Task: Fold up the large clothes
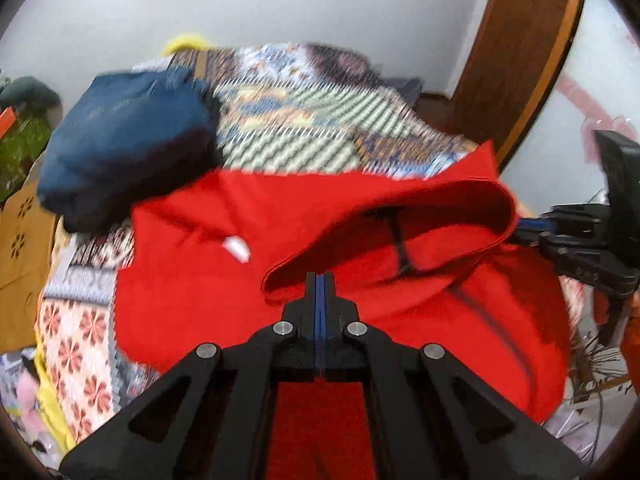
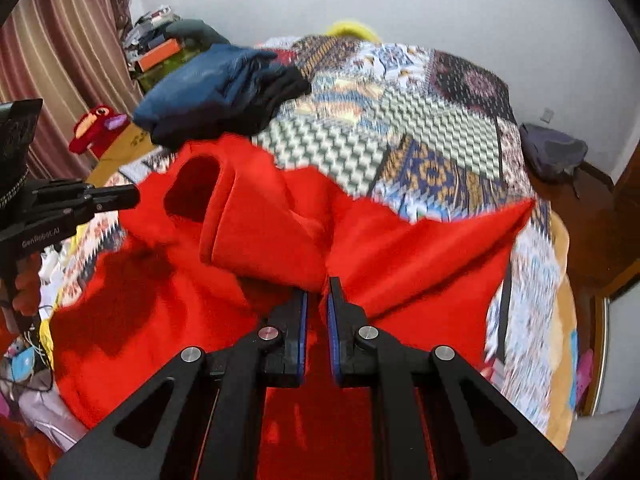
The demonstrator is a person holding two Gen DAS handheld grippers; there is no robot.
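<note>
A large red garment (image 1: 192,280) (image 2: 420,248) lies across the patchwork bed quilt (image 1: 300,120) (image 2: 400,128), blurred by motion. A white label (image 1: 238,248) shows on it. My left gripper (image 1: 320,278) is shut, and a curled edge of the red cloth rises from its tips. In the right wrist view the left gripper (image 2: 132,196) meets the cloth at the far left. My right gripper (image 2: 318,284) is shut on a bunched fold of the red garment, which fills the narrow gap between its pads. In the left wrist view the right gripper (image 1: 520,232) holds the far end of the lifted edge.
A folded dark blue garment (image 1: 120,140) (image 2: 208,84) sits on the quilt beyond the red one. A wooden door frame (image 1: 520,60) stands to the right, striped curtains (image 2: 60,40) and a red plush toy (image 2: 96,124) to the left. A grey bag (image 2: 554,152) lies on the floor.
</note>
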